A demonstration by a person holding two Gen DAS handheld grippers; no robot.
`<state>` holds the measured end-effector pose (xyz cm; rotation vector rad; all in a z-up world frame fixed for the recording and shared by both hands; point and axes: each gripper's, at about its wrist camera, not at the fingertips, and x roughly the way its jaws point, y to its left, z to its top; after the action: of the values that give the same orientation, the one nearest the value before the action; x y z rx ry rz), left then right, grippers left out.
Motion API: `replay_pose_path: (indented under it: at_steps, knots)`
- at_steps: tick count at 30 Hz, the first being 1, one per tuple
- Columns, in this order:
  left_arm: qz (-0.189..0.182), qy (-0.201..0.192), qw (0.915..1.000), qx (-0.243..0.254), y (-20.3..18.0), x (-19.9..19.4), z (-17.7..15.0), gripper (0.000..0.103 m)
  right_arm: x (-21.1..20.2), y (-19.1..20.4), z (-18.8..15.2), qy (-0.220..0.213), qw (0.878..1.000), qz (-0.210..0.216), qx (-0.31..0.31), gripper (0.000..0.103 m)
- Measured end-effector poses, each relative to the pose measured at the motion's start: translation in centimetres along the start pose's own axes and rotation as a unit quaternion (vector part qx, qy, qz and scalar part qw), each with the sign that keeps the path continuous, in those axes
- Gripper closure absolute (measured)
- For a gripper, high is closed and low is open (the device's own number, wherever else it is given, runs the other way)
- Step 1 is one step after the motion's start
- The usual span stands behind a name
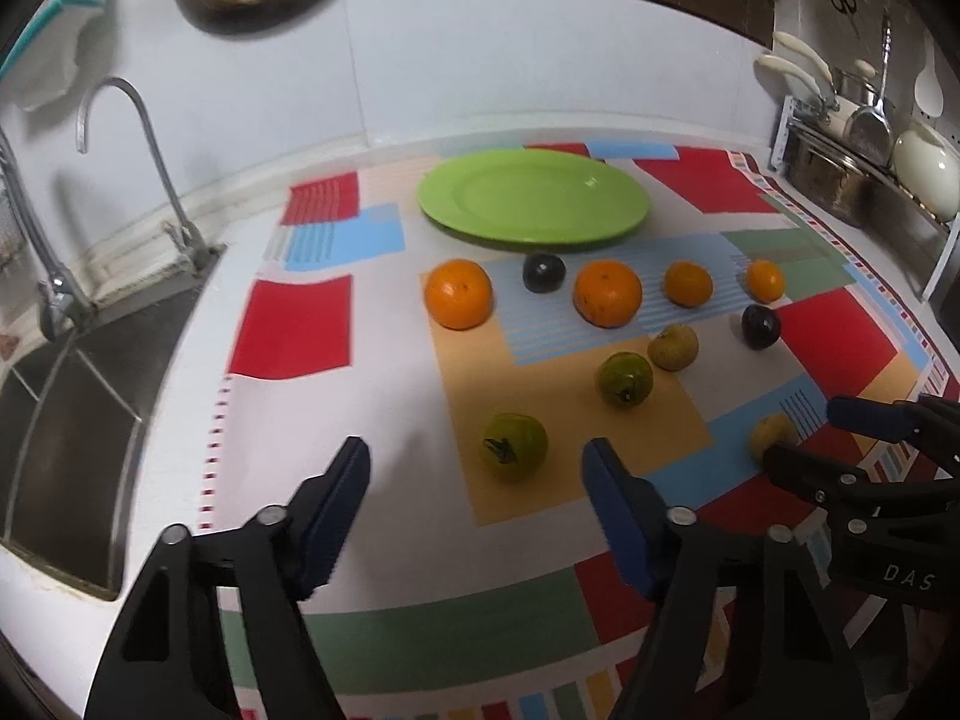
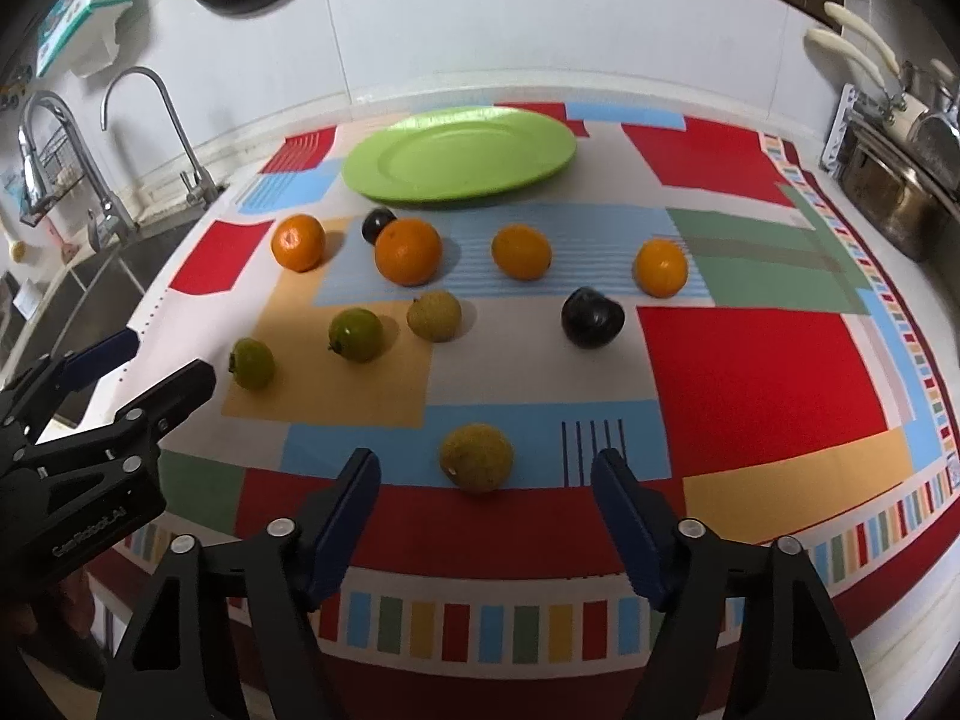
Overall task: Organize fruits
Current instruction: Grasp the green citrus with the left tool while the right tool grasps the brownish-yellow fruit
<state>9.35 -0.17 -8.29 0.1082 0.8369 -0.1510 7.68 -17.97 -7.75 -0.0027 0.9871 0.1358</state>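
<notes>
A green plate (image 1: 534, 198) (image 2: 459, 156) stands empty at the back of a patterned cloth. Several oranges (image 1: 459, 294) (image 2: 408, 252), two dark plums (image 1: 543, 273) (image 2: 592, 317), two green fruits (image 1: 514, 444) (image 2: 355, 334) and two yellowish fruits (image 1: 673, 347) (image 2: 476, 457) lie scattered in front of it. My left gripper (image 1: 477, 465) is open just short of the nearest green fruit. My right gripper (image 2: 486, 477) is open with the near yellowish fruit between its tips; it also shows in the left wrist view (image 1: 810, 432).
A steel sink (image 1: 66, 432) with two taps (image 1: 138, 138) lies to the left. A pot and utensil rack (image 1: 858, 144) stands at the right back. A white wall (image 1: 480, 60) runs behind the counter. The cloth's front edge hangs over the counter (image 2: 480, 618).
</notes>
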Motion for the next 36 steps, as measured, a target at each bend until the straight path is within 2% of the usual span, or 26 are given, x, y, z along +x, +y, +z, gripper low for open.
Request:
replay_pose_path:
  at_steps: [3,7,14,16,18,19,21,29,36]
  knots:
    - [-0.012,0.011,0.9999,0.0,-0.1,1.0,0.1,0.045,0.6,0.2,0.1,0.005,1.0,0.004,-0.005,0.042]
    - [-0.021,0.02,0.9996,-0.005,-0.2,1.7,0.1,0.05,1.2,0.3,0.1,0.013,1.0,0.011,-0.013,0.053]
    - [-0.031,0.031,0.999,-0.006,-0.5,2.8,0.3,0.057,1.9,0.1,0.3,0.024,0.999,0.019,-0.017,0.063]
    - [-0.034,0.034,0.9988,-0.008,-0.5,3.1,0.4,0.063,2.0,0.1,0.3,0.026,0.999,0.021,-0.019,0.069]
    - [-0.031,0.033,0.999,-0.003,-0.6,3.3,0.4,0.064,2.0,0.1,0.3,0.025,0.999,0.023,-0.021,0.07]
    - [-0.03,0.034,0.9989,-0.001,-0.7,3.3,0.5,0.067,2.0,0.0,0.4,0.025,0.999,0.023,-0.022,0.072]
    - [-0.033,0.035,0.9988,-0.002,-0.8,3.4,0.5,0.073,2.0,-0.1,0.4,0.025,0.999,0.027,-0.022,0.072]
    - [-0.04,0.033,0.9986,-0.002,-0.9,2.7,0.7,0.073,1.7,-0.2,0.9,0.016,0.999,0.038,-0.025,0.072]
    - [-0.039,0.009,0.9992,0.002,-0.9,0.8,1.6,0.073,0.5,0.2,1.9,-0.006,0.998,0.053,-0.034,0.072]
